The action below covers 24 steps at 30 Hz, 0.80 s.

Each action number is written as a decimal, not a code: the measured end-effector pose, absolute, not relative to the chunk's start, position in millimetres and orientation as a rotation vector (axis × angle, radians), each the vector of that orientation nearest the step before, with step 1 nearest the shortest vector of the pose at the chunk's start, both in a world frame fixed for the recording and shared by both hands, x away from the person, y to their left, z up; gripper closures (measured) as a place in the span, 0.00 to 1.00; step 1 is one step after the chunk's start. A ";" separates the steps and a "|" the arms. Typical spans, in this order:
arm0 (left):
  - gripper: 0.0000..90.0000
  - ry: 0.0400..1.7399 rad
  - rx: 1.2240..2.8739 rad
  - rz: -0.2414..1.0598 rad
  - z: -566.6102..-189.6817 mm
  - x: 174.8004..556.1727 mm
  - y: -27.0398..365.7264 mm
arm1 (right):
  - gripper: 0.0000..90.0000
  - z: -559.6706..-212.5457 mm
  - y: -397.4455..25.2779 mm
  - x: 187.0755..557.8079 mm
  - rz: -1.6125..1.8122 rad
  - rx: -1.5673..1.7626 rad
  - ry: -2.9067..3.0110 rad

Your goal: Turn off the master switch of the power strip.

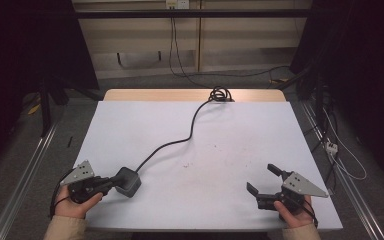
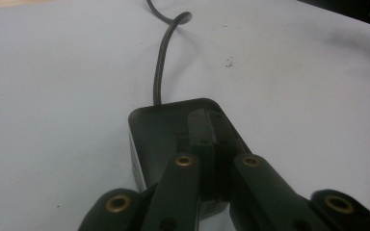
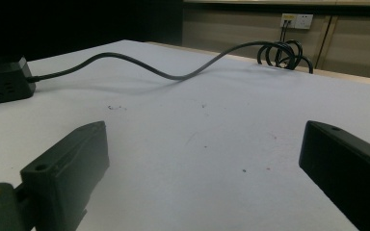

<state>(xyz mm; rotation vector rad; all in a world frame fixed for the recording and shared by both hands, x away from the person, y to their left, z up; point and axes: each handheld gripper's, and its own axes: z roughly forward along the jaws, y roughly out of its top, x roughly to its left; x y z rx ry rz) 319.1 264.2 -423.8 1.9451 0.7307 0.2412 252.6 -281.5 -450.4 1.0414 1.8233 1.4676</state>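
High view: the white tabletop (image 1: pixel 220 135) carries a black power cube (image 1: pixel 128 181) at roughly 8 o'clock from its centre, near the front-left corner. The cube's black cable (image 1: pixel 190 134) leaves it toward 1 o'clock, curves across the surface and ends in a small coil (image 1: pixel 220 94) at the far edge, at 12 o'clock. The left hand-held gripper (image 1: pixel 111 184) lies just left of the cube, held by the person's left hand (image 1: pixel 75 201); its jaws point toward 3 o'clock and meet the cube's near-left side. The right hand-held gripper (image 1: pixel 264 179) sits at about 4 o'clock, well apart from the cube, in the person's right hand (image 1: pixel 294 214); its jaws are spread with bare tabletop between them.

Left gripper view: the left hand-held gripper (image 2: pixel 217 144) has both jaws drawn together on top of the power cube (image 2: pixel 164 130), with almost no gap between them; whether they pinch a raised part of the cube cannot be told. The cable (image 2: pixel 160 62) exits the cube's far side toward 12 o'clock.

Right gripper view: the right hand-held gripper (image 3: pixel 202 159) stands wide open and holds nothing. The power cube (image 3: pixel 5 81) rests at 10 o'clock, its socket face visible. The cable (image 3: pixel 173 74) runs from it toward the coil (image 3: pixel 284 54) at 1 o'clock. A wall socket (image 3: pixel 296 20) sits beyond the tabletop.
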 end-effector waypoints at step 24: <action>1.00 0.719 1.964 0.259 -423.5 319.6 264.1 | 0.03 -450.3 -280.4 252.3 1.466 1.034 1.827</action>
